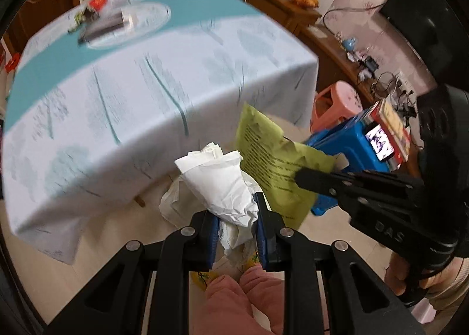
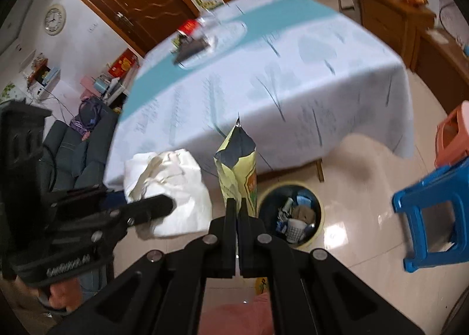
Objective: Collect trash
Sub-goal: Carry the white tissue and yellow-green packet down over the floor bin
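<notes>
My left gripper [image 1: 236,215] is shut on a crumpled wad of white tissue paper [image 1: 219,179], held in the air off the table's near edge. It also shows in the right wrist view [image 2: 173,185]. My right gripper [image 2: 236,203] is shut on a yellow-green printed snack bag [image 2: 239,165], held upright; the bag shows in the left wrist view [image 1: 272,159] beside the tissue. A round yellow-rimmed trash bin [image 2: 293,218] with a dark liner and several scraps inside stands on the floor, just right of the bag.
A table with a white and teal cloth [image 2: 293,71] carries a glass plate with a dark item [image 2: 205,42]. A blue stool [image 2: 431,215] and a pink stool [image 2: 453,136] stand at the right. A dark sofa [image 2: 76,153] is at the left.
</notes>
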The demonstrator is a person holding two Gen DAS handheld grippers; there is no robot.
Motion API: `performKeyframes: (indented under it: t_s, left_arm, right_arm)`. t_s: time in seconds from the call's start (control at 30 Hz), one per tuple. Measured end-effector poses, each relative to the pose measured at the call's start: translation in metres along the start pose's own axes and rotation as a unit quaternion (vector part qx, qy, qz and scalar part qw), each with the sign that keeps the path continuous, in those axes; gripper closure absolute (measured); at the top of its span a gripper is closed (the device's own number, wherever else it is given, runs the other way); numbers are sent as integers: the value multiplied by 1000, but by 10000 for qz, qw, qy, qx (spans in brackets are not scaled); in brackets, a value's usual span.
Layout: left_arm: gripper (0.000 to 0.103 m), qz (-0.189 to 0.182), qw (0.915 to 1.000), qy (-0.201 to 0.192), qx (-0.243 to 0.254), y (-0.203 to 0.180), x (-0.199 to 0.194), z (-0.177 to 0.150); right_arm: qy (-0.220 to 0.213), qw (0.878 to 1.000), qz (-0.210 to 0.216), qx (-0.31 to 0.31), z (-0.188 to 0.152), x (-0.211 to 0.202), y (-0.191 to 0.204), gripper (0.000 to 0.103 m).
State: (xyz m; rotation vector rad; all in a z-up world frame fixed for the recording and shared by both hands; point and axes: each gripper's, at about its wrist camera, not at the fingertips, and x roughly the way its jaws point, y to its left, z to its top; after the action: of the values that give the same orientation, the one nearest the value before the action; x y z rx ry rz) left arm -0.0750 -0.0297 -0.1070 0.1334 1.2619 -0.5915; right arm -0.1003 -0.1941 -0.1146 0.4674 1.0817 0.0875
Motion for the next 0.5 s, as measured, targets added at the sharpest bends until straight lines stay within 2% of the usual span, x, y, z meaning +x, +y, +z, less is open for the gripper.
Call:
performKeyframes:
  t_s: [0.23, 0.43, 0.5]
  left_arm:
    - [83, 182, 9993, 136, -310, 15, 101, -28]
    - [81, 560, 9981, 110, -221, 36, 183, -40]
    - [71, 761, 9969, 85, -153, 43, 203, -43]
  right_arm:
    - [276, 9993, -88, 233, -26, 91, -54, 103]
    - [530, 9982, -270, -41, -39, 173, -76, 102]
    - [587, 9974, -346, -240, -42, 196, -79, 102]
